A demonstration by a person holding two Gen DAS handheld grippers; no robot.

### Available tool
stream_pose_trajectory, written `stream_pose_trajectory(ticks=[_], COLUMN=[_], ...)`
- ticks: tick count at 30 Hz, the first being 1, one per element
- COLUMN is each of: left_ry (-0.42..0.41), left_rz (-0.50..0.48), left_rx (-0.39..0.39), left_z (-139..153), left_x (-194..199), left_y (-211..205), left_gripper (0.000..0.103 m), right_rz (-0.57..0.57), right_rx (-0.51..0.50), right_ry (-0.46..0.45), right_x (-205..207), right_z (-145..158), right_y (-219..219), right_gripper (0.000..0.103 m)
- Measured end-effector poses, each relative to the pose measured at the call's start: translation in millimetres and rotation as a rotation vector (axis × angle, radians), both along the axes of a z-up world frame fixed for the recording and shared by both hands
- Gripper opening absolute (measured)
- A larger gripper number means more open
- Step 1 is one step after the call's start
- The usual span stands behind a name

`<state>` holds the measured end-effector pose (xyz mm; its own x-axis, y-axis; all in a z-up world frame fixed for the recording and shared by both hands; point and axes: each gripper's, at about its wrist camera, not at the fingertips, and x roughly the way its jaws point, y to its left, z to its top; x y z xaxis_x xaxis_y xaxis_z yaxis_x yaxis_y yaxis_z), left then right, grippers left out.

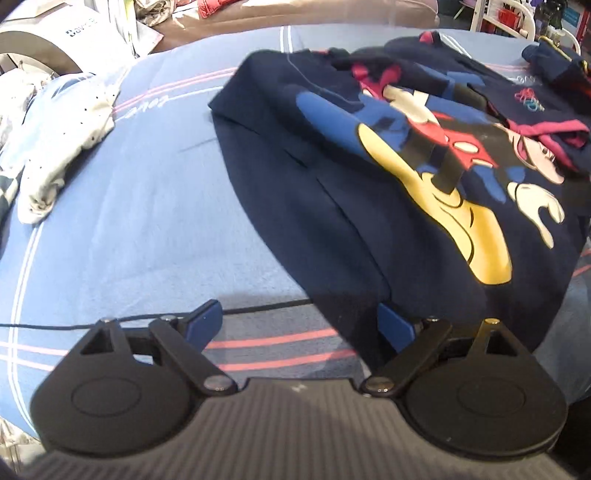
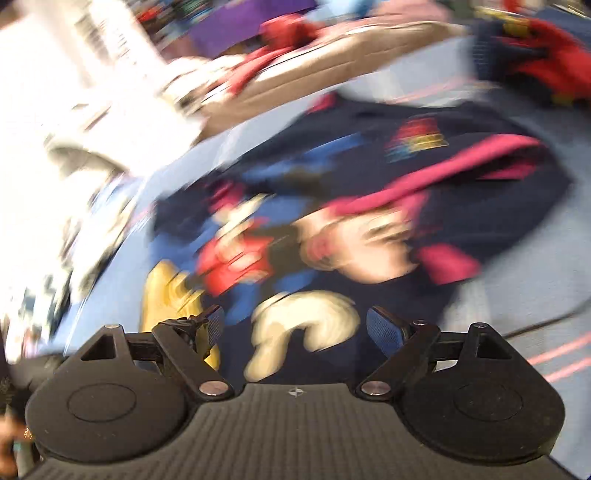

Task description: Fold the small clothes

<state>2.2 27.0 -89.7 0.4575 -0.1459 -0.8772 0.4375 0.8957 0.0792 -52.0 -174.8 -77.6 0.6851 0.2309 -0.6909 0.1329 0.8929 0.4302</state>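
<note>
Both claws wide open, left claw (image 1: 301, 325) and right claw (image 2: 295, 326), empty; navy cartoon sweatshirt (image 1: 406, 177) spread flat on striped bedsheet (image 1: 147, 221), probably for folding.

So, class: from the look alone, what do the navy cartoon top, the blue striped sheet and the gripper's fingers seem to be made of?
Navy cartoon top: soft knit, probably cotton; it creases limply, and its print looks flat and matte. Blue striped sheet: woven cloth, slightly fuzzy, matte. Left gripper fingers: likely rigid black plastic with blue pads; the right gripper's pads show fine ribbing.

place: a lived-in home room
evidence: blue striped cotton bedsheet (image 1: 147, 229) lying under clothes; red-and-white fabric heaps (image 1: 177, 11) cluttering behind
</note>
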Motion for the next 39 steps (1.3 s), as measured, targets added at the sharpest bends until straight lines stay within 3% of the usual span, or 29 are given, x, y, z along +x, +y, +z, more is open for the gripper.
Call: stream_pose_trajectory(ticks=[2, 3, 5, 7, 10, 12, 14, 16, 17, 18, 19, 20, 23, 31, 33, 34, 35, 36, 38, 39], left_ry=[-0.017, -0.010, 0.013, 0.013, -0.053, -0.103, -0.149, -0.166, -0.170, -0.171, -0.168, -0.168, -0.175, -0.182, -0.176, -0.172, -0.163, -0.148, -0.104, -0.088], left_rz=[-0.016, -0.032, -0.066, -0.096, -0.077, -0.053, -0.016, 0.011, 0.026, 0.033, 0.033, 0.029, 0.003, -0.034, -0.025, -0.019, -0.014, -0.013, -0.024, -0.042], left_rx=[-0.012, -0.020, -0.042, -0.029, 0.050, 0.084, 0.096, 0.103, 0.100, 0.096, 0.095, 0.096, 0.099, 0.111, 0.099, 0.088, 0.072, 0.057, 0.021, 0.000], left_z=[2, 1, 3, 6, 4, 10, 14, 20, 22, 23, 24, 24, 24, 16, 16, 16, 15, 15, 11, 9], left_x=[-3, -2, -5, -7, -12, -8, 3, 11, 16, 20, 24, 27, 29, 47, 56, 60, 64, 67, 68, 65], left_y=[-4, -7, -11, -17, -26, -22, -20, -15, -14, -14, -15, -17, -23, -44, -45, -45, -45, -46, -53, -58], left_gripper=[0.085, 0.071, 0.053, 0.050, 0.056, 0.080, 0.094, 0.095, 0.095, 0.095, 0.095, 0.095, 0.095, 0.096, 0.097, 0.097, 0.097, 0.097, 0.095, 0.092], right_rz=[0.137, 0.205, 0.305, 0.369, 0.445, 0.504, 0.542, 0.584, 0.591, 0.593, 0.586, 0.572, 0.514, 0.261, 0.160, 0.109, 0.061, 0.015, -0.068, -0.099], right_rx=[-0.049, -0.075, -0.095, -0.119, -0.156, -0.179, -0.270, -0.377, -0.438, -0.467, -0.456, -0.433, -0.409, -0.575, -0.543, -0.579, -0.581, -0.543, -0.412, -0.363], right_ry=[-0.010, -0.006, 0.005, 0.011, 0.006, 0.007, 0.033, 0.023, 0.014, 0.016, 0.026, 0.042, 0.085, 0.344, 0.386, 0.381, 0.362, 0.334, 0.245, 0.203], right_x=[6, 8, 11, 2, 3, 4, 8, -10, -21, -26, -29, -31, -50, -119, -126, -129, -133, -134, -134, -133], right_z=[2, 3, 1, -3, -6, -10, -18, -26, -28, -27, -25, -23, -11, -7, -8, -7, -4, -1, 10, 13], right_y=[34, 49, 72, 82, 97, 110, 123, 137, 140, 136, 127, 117, 75, -46, -68, -74, -76, -80, -86, -87], right_gripper=[0.103, 0.103, 0.103, 0.103, 0.103, 0.103, 0.103, 0.103, 0.082, 0.056, 0.018, 0.008, 0.007, 0.000, 0.000, 0.001, 0.021, 0.031, 0.103, 0.103])
